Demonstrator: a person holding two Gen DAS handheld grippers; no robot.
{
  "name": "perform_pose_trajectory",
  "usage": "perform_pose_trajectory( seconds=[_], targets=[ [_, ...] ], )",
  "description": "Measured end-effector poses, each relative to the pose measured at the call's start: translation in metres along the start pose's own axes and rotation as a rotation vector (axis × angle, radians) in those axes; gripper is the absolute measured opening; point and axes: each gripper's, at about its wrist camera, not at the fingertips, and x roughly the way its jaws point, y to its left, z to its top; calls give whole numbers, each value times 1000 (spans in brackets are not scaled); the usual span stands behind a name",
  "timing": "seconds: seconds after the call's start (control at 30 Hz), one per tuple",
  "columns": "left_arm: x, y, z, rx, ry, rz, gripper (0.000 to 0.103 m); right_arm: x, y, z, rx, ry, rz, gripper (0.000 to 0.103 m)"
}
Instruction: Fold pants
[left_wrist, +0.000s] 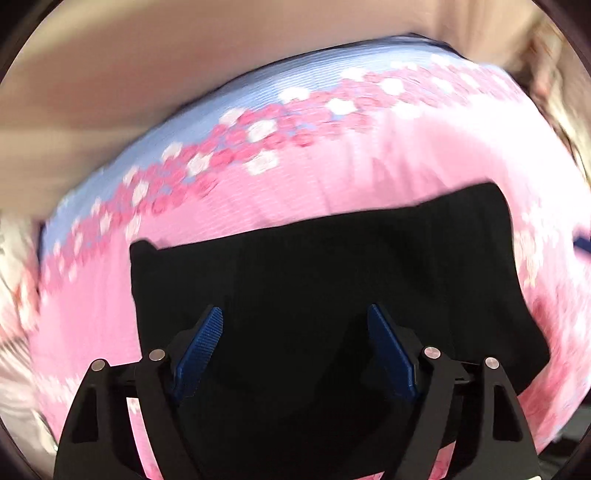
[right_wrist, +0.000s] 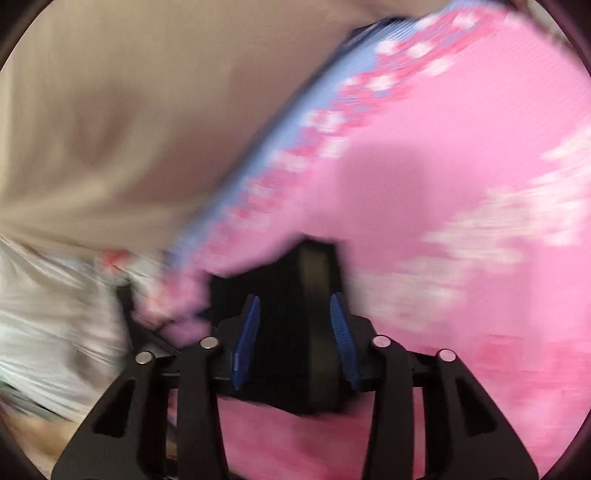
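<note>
The black pants (left_wrist: 332, 280) are lying on a pink floral cloth (left_wrist: 332, 177). The left gripper (left_wrist: 295, 317) is hovering over them, jaws spread wide and holding nothing. The right gripper (right_wrist: 295, 306) is sitting partly open around a bunched fold of the pants (right_wrist: 295, 332); whether it is pinching cannot be told. A loose hold risks the fold slipping and spreading apart.
</note>
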Motion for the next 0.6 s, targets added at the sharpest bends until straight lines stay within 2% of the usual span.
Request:
perform_pose_trajectory(
  seconds=[0.07, 0.1, 0.13, 0.2, 0.23, 0.27, 0.3, 0.37, 0.47, 0.53, 0.6],
  targets=[
    [-11, 0, 0, 11, -23, -31, 81, 5, 0, -13, 17, 49, 68, 42],
    [-20, -6, -4, 51, -37, -45, 89, 12, 1, -18, 34, 71, 100, 43],
    [-25, -13, -7, 82, -50, -46, 92, 19, 4, -21, 33, 88, 105, 45],
    [-35, -35, -17, 175, -83, -44, 92, 42, 16, -27, -17, 146, 69, 45],
    [-37, -51, -26, 244, -90, -46, 92, 54, 24, -29, -56, 180, 52, 41],
    [-38, -63, -33, 289, -88, -44, 92, 60, 31, -30, -84, 196, 61, 25],
    [-36, -77, -41, 347, -82, -39, 92, 64, 45, -30, -139, 199, 51, 23],
    [-30, -93, -49, 407, -84, -2, 92, 63, 58, -22, -180, 203, 65, 10],
    [-25, -102, -50, 433, -111, 42, 92, 62, 75, 2, -196, 210, 132, 5],
    [-26, -92, -36, 358, -125, 11, 92, 69, 77, 23, -147, 224, 239, 5],
    [-24, -80, -24, 297, -124, -4, 93, 81, 82, 37, -132, 236, 305, 4]
  ],
)
